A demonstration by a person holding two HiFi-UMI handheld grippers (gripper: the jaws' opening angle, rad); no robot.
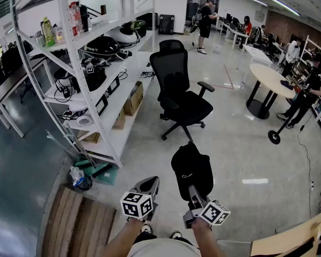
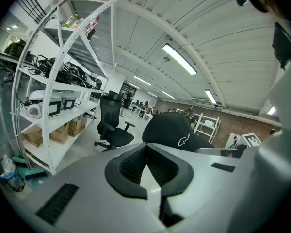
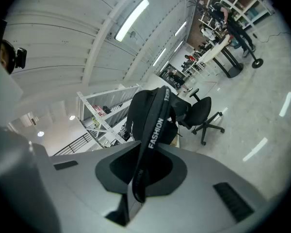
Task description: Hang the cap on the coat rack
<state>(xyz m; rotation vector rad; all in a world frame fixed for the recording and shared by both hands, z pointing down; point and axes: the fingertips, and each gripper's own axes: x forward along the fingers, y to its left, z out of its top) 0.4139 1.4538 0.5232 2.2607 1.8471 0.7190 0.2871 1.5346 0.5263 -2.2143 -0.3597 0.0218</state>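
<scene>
The person's two forearms come in at the bottom edge of the head view, each carrying a gripper with a marker cube. The left gripper point(image 1: 150, 183) points forward over the pale floor point(image 1: 241, 154). In the left gripper view its fingers point(image 2: 131, 166) are closed together with nothing between them.

The right gripper point(image 1: 193, 190) is just beside it, and the two are apart. Its fingers point(image 3: 116, 171) are clamped on the cap's back strap point(image 3: 153, 135), a black band printed with white letters that runs down into the gap between the pads. The black cap point(image 1: 191, 167) stands off the end of those fingers, clear of the floor, between the person and the black office chair point(image 1: 179, 90). A small white script mark shows on its crown.

From the left gripper view the cap point(image 2: 172, 129) sits up and to the right of the closed fingers, without touching them. In the right gripper view the cap point(image 3: 143, 108) fills the middle, with the chair point(image 3: 203, 113) behind it on the right.

A white shelving rack point(image 1: 64, 63) stands at the left of the head view, loaded with helmets, bottles, cables and cardboard boxes. Wooden planks point(image 1: 77, 226) lie at the lower left, beside the left forearm. Several people stand or sit far back in the room.
</scene>
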